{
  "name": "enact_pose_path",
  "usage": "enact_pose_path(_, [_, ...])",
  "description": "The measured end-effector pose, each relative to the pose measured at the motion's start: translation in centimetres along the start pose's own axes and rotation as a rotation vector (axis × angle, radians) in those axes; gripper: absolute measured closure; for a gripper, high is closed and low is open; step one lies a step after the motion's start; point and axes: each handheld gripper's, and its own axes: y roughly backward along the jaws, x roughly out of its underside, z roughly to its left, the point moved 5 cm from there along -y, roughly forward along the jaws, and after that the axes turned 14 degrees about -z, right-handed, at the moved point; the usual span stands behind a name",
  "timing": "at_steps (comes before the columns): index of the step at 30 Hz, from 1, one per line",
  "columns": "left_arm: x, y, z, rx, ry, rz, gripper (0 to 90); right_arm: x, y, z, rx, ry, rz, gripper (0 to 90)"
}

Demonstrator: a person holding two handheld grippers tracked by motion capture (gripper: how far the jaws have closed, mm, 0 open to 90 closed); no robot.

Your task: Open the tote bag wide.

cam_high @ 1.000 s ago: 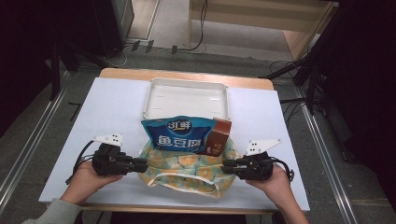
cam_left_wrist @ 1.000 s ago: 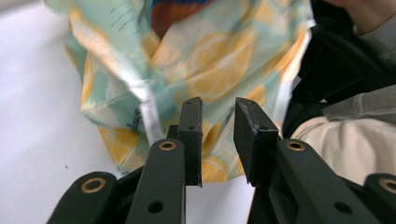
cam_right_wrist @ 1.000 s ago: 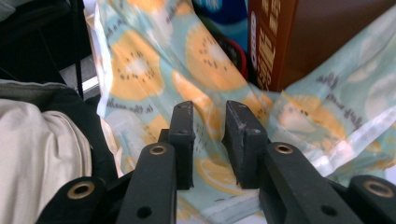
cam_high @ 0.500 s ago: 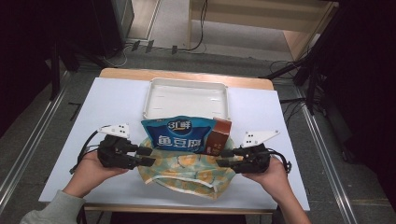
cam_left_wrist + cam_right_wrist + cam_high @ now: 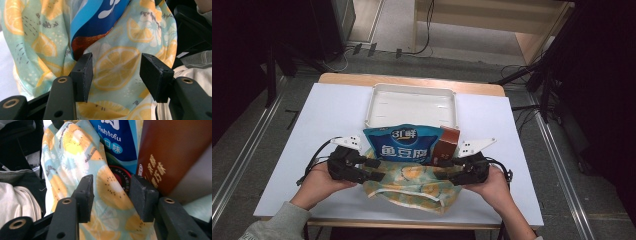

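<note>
Two snack packs, a blue fish-tofu pack [image 5: 406, 146] and a brown box [image 5: 447, 145], stand in the lemon-print bag [image 5: 412, 185] at the worktop's [image 5: 332, 115] near edge. Gripper views show cloth between spread jaws, unpinched: left tool [image 5: 374, 170] and right tool [image 5: 443, 170] have just been opening, having pinched the bag a second ago.

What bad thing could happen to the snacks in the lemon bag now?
The left claw and right claw have just been opening, and the soft lemon-print cloth bag sits between their pads, seemingly loose. With nobody gripping it, the bag might slump open. Then the tall blue fish-tofu snack packet and the brown box leaning beside it could tip over, perhaps toward the white plastic tray behind.
</note>
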Motion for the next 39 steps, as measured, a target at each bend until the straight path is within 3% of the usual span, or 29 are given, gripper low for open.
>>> enact_pose_path(4, [0.1, -0.2, 0.1, -0.005, 0.002, 0.002, 48.2, 0.0, -0.5, 0.0, -0.004, -0.001, 0.004, 55.3])
enact_pose_path(8, [0.3, -0.4, 0.0, -0.011, 0.002, 0.015, 58.7, 0.1, -0.7, 0.1, -0.019, -0.013, 0.016, 68.2])
enact_pose_path(11, [0.5, -0.6, -0.1, -0.012, 0.001, 0.03, 72.5, 0.3, -0.6, 0.5, -0.024, -0.005, 0.028, 85.5])
enact_pose_path(15, [0.7, -0.8, -0.2, -0.008, 0.003, 0.041, 89.6, 0.4, -0.4, 0.7, -0.033, -0.012, 0.031, 90.0])
enact_pose_path(28, [1.6, -0.8, 0.0, -0.01, 0.047, 0.044, 90.0, 1.4, 0.3, 2.1, -0.083, -0.018, 0.038, 90.0])
enact_pose_path(39, [1.9, -1.0, 0.1, -0.005, 0.062, 0.045, 90.0, 2.7, -0.5, 3.1, -0.119, -0.003, 0.067, 90.0])
